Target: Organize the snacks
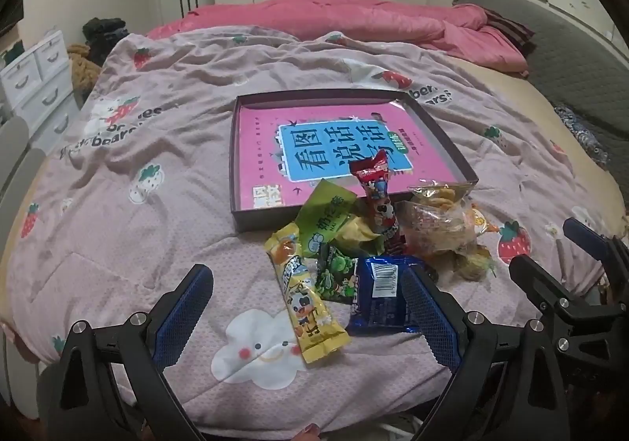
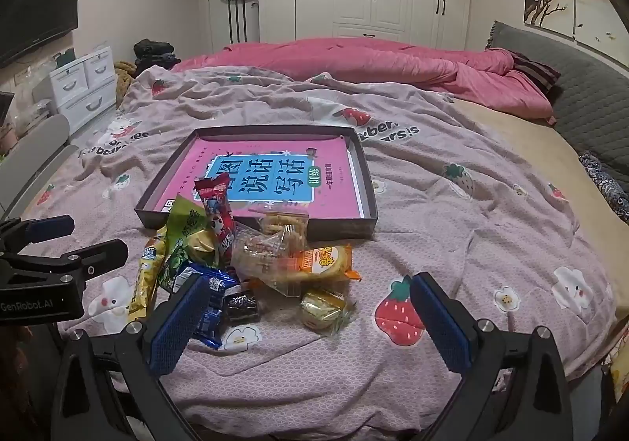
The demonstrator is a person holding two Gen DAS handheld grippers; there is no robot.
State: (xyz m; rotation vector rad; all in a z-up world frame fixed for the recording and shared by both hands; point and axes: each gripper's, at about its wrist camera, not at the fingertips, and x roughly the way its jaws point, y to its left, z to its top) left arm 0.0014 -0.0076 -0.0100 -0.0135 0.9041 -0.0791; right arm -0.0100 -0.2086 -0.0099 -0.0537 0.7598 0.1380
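Snack packets (image 2: 243,256) are heaped on the quilt (image 2: 452,205) just before the shallow box (image 2: 363,181). Both the left gripper (image 1: 310,307) and the right gripper (image 2: 302,315) are held wide, empty. Overlapping wrappers risk being dragged together.

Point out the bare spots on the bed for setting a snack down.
Bare quilt lies left of the box and snack pile, and right of the pile around the strawberry print. The pile crowds the box's near edge. Inside the box, the pink book is mostly uncovered.
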